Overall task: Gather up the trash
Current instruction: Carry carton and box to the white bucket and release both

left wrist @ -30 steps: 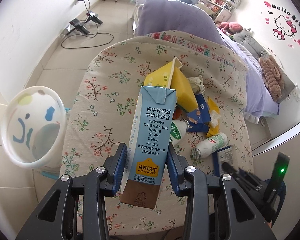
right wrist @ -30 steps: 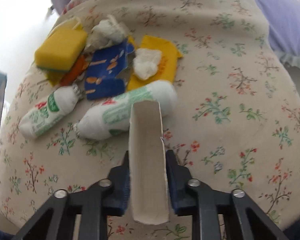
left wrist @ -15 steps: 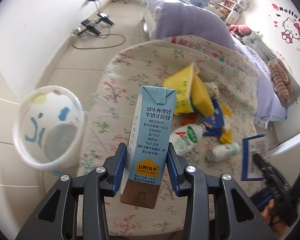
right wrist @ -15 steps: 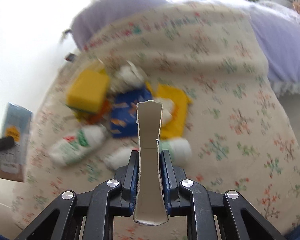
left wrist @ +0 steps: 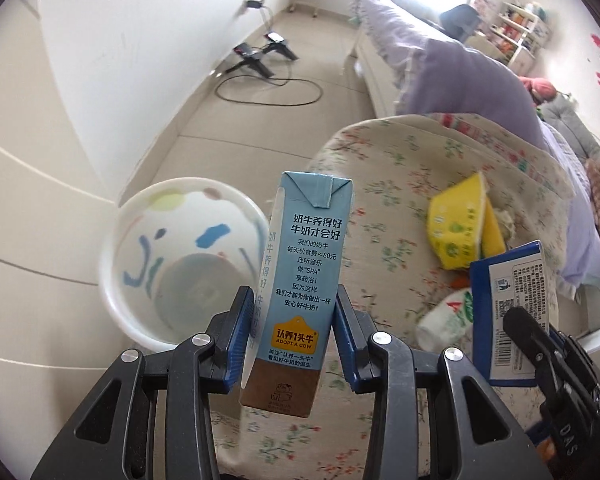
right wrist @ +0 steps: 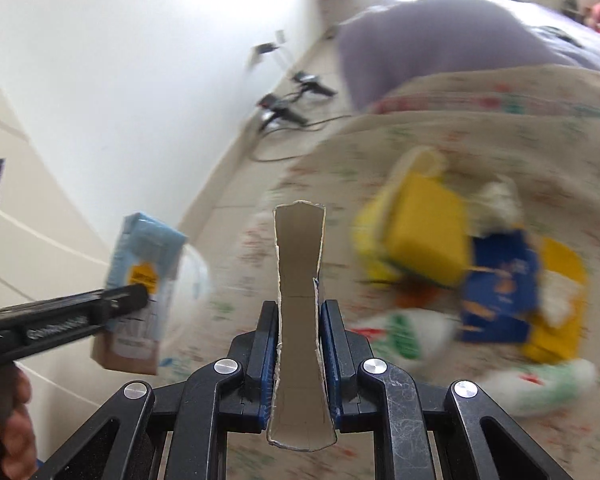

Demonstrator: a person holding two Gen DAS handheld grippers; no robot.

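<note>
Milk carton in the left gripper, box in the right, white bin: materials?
Milk carton: looks like coated paperboard, smooth printed faces, folded sealed top. Flattened box: uncoated brown cardboard inside, raw ragged cut edges; its outside is glossy blue print in the left wrist view. White bin: likely thin translucent plastic, since its colour patches show through the wall.

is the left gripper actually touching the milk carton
Touching. The left wrist view shows the left gripper with both blue pads pressed flat against the sides of the milk carton, no gap, carton held upright off the surface.
</note>
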